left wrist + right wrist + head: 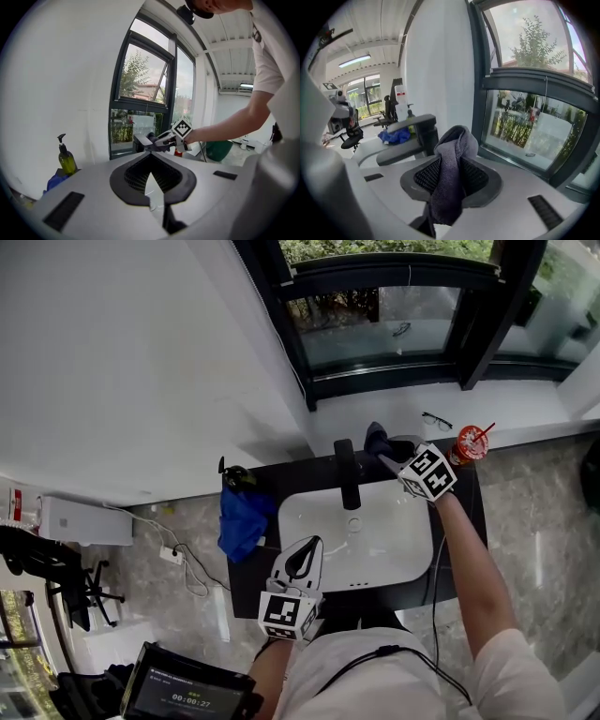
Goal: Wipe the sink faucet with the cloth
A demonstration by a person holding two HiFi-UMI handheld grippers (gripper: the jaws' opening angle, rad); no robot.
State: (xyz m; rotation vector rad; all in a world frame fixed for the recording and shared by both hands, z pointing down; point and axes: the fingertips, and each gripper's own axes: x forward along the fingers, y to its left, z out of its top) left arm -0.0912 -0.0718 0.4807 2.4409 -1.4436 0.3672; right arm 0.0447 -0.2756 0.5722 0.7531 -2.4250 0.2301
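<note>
Head view: 1 white sink (398, 545) with 1 black faucet (349, 474) at its back rim. 1 red cup (467, 443) holds 1 straw.

Left gripper view: left gripper (150, 156) jaws together, nothing between. 1 soap bottle (67, 161).

Right gripper view: right gripper (451, 163) clamped on 1 grey cloth (457, 140), just beside the faucet.

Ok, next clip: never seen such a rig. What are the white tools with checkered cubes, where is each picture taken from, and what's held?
A person holds a two-jaw gripper in each hand; the cubes are part of them. The head view looks down from the person's head at a white sink and black faucet. The other two views ride on the grippers, looking along their jaws. The right gripper is shut on a grey cloth beside the faucet. The left gripper, over the sink's near edge, is shut and empty. A blue cloth and soap bottle sit left of the sink.
</note>
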